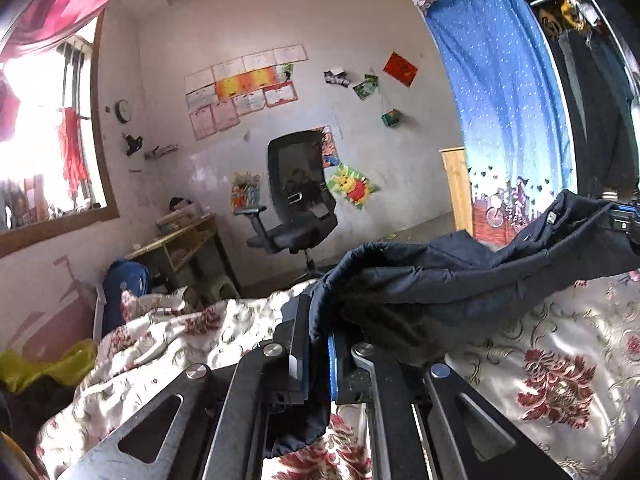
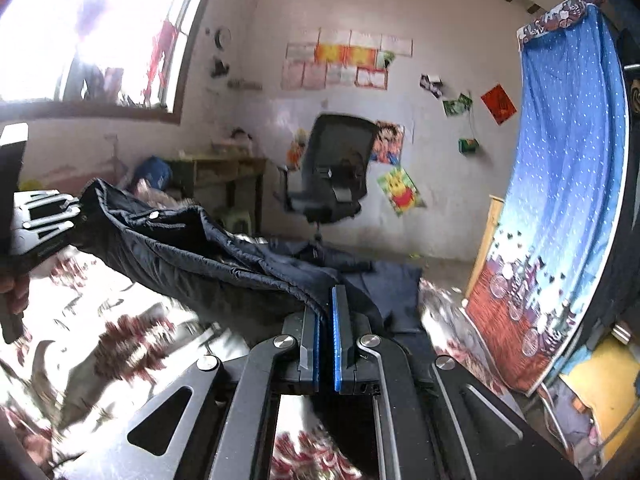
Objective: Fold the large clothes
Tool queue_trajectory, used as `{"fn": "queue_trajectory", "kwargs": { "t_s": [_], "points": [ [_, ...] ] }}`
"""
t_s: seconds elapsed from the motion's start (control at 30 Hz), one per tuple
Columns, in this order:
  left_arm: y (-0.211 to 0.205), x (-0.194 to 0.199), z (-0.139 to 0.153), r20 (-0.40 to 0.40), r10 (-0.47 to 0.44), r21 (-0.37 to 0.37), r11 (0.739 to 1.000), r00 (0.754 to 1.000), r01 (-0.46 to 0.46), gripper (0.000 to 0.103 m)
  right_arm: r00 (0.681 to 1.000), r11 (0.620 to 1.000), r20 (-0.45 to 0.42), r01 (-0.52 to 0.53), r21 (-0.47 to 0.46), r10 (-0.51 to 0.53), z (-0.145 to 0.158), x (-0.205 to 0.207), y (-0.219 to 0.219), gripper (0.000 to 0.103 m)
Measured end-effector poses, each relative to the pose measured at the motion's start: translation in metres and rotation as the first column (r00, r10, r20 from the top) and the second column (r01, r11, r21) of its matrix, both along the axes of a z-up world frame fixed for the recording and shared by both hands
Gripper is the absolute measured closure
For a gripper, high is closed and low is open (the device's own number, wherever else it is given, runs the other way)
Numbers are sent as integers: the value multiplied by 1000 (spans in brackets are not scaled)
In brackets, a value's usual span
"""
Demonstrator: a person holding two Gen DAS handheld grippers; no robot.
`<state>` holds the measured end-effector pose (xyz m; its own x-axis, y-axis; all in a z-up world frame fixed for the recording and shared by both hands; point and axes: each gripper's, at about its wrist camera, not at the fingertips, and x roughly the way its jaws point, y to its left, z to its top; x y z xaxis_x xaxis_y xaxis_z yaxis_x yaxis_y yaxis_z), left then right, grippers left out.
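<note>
1. The left gripper (image 1: 320, 344) pinches one end of the dark jacket (image 1: 460, 276).
2. The right gripper (image 2: 326, 336) pinches the other end.
3. The jacket hangs stretched between them, above the flowered bed cover (image 1: 560, 360).
4. A black chair (image 1: 298, 200) stands by the far wall.

bright window (image 1: 44, 128) | poster-covered wall (image 1: 248, 92) | office chair (image 1: 296, 196) | blue curtain (image 1: 504, 92)

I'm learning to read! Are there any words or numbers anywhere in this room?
None can be read.
Papers taped on the white wall: print too small and blurred.
Red square paper: no clear characters.
Round wall clock: numbers too tiny.
Small tag on the dark navy padded jacket: unreadable.
</note>
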<state>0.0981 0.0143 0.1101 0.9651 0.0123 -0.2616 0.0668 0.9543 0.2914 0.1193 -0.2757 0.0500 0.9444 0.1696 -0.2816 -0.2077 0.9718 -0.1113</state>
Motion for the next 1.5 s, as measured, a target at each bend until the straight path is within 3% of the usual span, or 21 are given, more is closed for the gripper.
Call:
{"fn": "queue_trajectory", "kwargs": {
  "t_s": [0.2,0.37,0.6,0.7,0.83,0.93,1.07,1.3,1.5],
  "points": [
    [5,10,46,-7,-41,18,999,999,41,97,999,998,28,-35,52,33,42,12,-3,99],
    [8,25,65,-1,-25,16,1000,1000,25,97,999,999,0,-42,17,42,65,33,6,99],
    [9,90,67,-100,23,-18,1000,995,-24,97,991,991,-134,-24,-128,7,85,131,22,99],
    [5,129,65,-117,70,15,998,991,-69,97,988,979,-154,-16,-202,-15,89,174,31,99],
    [0,170,59,-93,127,56,991,987,-123,97,991,974,-127,16,-226,-46,88,223,42,99],
    [-2,199,50,-57,155,57,987,986,-152,97,994,981,-87,54,-185,-71,75,255,46,99],
    [-5,239,30,-24,178,-4,984,984,-179,97,991,980,-61,106,-168,-117,46,288,49,99],
    [-13,292,-10,-38,194,-6,981,980,-195,97,980,975,-105,151,-165,-170,-2,347,49,99],
    [-16,333,-42,-107,214,-15,976,971,-217,97,969,968,-148,167,-186,-196,-40,386,49,99]
  ]
}}
